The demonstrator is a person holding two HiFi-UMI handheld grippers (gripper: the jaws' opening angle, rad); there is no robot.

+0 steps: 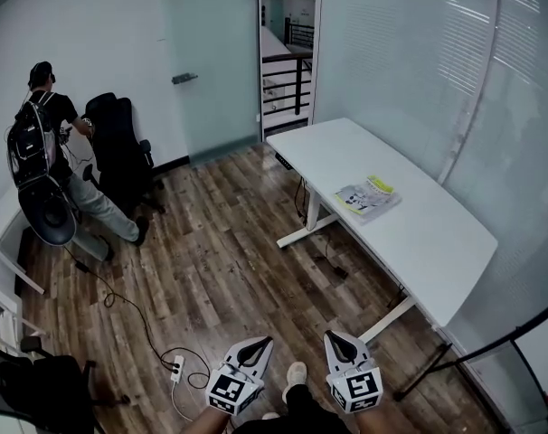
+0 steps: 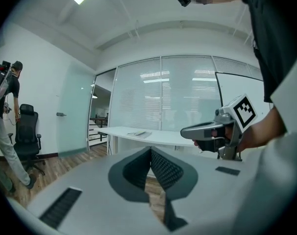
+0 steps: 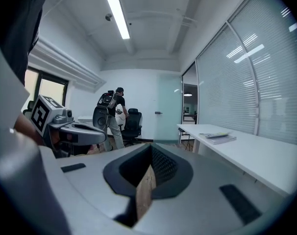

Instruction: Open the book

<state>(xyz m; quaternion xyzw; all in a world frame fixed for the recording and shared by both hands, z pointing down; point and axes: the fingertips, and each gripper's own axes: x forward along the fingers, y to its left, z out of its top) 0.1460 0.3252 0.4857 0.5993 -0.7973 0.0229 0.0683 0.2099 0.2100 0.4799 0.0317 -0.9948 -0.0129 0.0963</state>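
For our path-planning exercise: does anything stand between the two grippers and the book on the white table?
Nothing visible does. Only bare wooden floor separates the left gripper and right gripper from the white table, and the book lies uncovered on its top. The power strip lies off to the left.

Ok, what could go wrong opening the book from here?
The left gripper and right gripper are shut, far from the book; they must open first. The book lies near the table edge, so a push might slide it off. The power strip near the feet could trip.
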